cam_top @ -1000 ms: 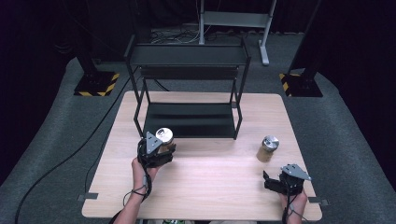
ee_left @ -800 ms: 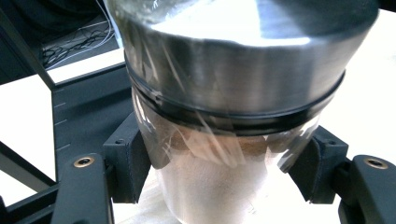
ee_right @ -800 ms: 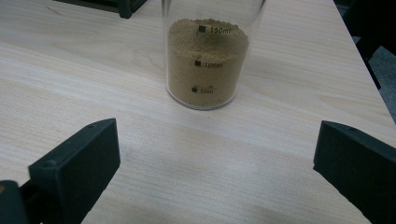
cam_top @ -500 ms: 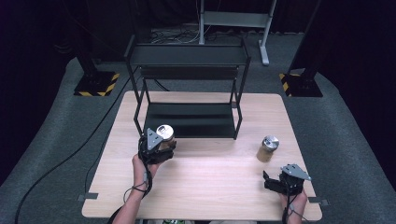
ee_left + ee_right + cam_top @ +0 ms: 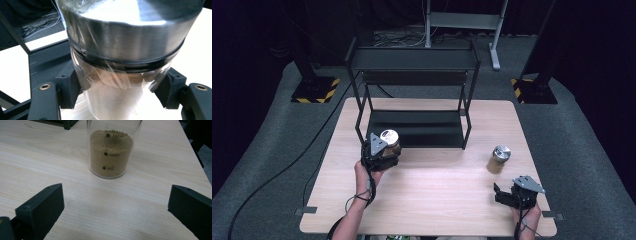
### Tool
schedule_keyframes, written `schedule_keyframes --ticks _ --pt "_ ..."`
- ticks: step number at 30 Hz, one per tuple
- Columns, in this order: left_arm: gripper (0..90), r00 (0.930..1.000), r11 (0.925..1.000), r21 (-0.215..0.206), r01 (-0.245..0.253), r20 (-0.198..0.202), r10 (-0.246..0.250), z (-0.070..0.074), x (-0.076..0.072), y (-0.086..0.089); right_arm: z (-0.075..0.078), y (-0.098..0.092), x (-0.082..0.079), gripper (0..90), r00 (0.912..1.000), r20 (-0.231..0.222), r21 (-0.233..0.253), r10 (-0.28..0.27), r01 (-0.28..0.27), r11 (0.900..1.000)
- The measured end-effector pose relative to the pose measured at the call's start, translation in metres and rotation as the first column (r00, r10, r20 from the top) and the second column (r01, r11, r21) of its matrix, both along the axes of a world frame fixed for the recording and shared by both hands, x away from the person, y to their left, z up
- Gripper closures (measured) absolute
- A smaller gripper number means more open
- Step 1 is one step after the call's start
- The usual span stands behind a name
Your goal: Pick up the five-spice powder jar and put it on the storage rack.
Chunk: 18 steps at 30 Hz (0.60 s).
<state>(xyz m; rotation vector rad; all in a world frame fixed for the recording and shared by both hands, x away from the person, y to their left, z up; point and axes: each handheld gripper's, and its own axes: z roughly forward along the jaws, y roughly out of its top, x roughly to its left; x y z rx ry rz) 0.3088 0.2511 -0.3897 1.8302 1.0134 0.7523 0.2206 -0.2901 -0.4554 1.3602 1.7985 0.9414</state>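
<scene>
High view puts the left tongs (image 5: 384, 150) at the front left foot of the black rack (image 5: 414, 100), closed around a glass jar (image 5: 389, 142) with a shiny metal lid. Left gripper view shows the grip up close: both black pads (image 5: 68, 86) press against the clear wall of the jar (image 5: 120, 75) just under its brushed steel lid, one on each side. The glass below the lid holds brown powder, and the wall carries streaky reflections. Behind the jar lies the rack's dark lower shelf (image 5: 47, 65), with the pale wooden surface (image 5: 192, 47) off to the other side.

Right tongs (image 5: 507, 194) rest low at the near right corner of the surface (image 5: 437, 200), spread wide and holding nothing. Right gripper view looks between the two separated jaws at a second jar (image 5: 110, 152) standing upright on the wood, well ahead of the pads and untouched. It is clear glass filled with tan powder up to about the 150 ml mark, with 100 and 50 printed beneath. From above, that second jar (image 5: 498, 159) wears the same metal lid and stands near the right edge, apart from the rack.
</scene>
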Motion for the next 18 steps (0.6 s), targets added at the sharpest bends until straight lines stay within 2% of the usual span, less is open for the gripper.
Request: schedule_keyframes --ticks 18 --pt "30.8 1.0 1.0 0.008 0.002 0.0 -0.002 0.008 0.012 -0.003 0.0 0.0 0.0 0.0 1.0 -0.003 0.001 0.0 0.0 1.0"
